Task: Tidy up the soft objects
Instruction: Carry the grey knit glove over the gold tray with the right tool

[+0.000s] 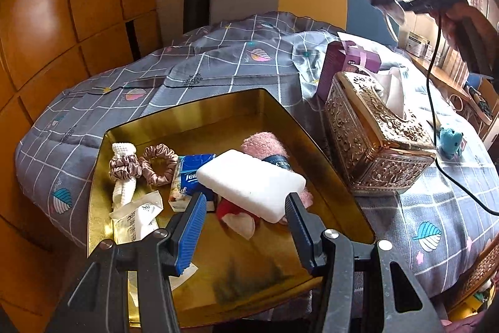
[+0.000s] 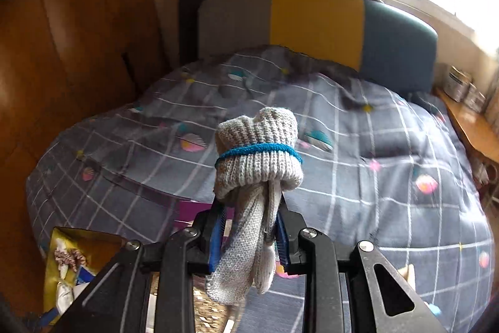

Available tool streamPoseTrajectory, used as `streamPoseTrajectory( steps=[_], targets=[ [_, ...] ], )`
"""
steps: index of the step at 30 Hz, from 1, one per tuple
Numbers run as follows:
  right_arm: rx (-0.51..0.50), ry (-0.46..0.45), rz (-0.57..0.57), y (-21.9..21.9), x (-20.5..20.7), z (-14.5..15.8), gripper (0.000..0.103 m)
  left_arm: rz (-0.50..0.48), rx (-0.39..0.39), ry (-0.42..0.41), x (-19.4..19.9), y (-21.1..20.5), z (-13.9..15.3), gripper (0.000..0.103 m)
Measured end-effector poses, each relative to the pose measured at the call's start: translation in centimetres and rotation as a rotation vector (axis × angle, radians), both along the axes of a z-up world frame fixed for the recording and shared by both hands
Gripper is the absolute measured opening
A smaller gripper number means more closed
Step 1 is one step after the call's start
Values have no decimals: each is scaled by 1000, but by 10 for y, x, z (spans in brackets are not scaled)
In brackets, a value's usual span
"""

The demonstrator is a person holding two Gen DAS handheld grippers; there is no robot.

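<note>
Bedroom, bed (image 1: 218, 64) under a grey checked quilt, wooden wardrobe behind. Nearest: left gripper (image 1: 246, 208), jaws apart and empty, poised above a gold tray (image 1: 255, 270) holding a white sponge (image 1: 249, 184), tissue pack (image 1: 190, 177), scrunchie (image 1: 157, 164) and pink cloth (image 1: 263, 142). Beside the tray: embossed tissue box (image 1: 377, 142). Right gripper (image 2: 249, 236), jaws clamped on a rolled grey glove (image 2: 259, 158), held aloft over the quilt, well apart from the tray. Glove's long axis runs along the jaws, cuffed bundle pointing away, fingers trailing back. Advice: carry it low over the tray and release into the bare near corner, clear of the sponge.
</note>
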State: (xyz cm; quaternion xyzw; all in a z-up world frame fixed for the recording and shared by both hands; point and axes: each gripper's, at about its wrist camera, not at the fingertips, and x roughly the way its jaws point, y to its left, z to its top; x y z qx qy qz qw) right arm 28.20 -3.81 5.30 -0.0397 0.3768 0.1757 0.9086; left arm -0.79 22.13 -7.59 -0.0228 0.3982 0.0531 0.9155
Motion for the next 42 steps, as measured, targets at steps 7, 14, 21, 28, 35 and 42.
streamPoseTrajectory(
  steps=[7,14,21,28,35,42],
  targets=[
    [-4,-25,265,60,-40,5,29,-2,0,3,0,0,-2,53],
    [-40,-4,511,113,-96,-9,29,4,-2,7,-3,2,-4,53],
    [-35,67,713,157,-156,-41,29,58,8,8,-13,24,-2,53],
    [16,185,827,180,-190,-75,29,305,1,-15,-41,99,7,53],
    [-12,365,958,215,-234,-136,29,404,-50,-18,-53,129,1,53],
    [-96,454,945,226,-238,-177,29,367,-77,3,-47,116,-9,53]
  ],
)
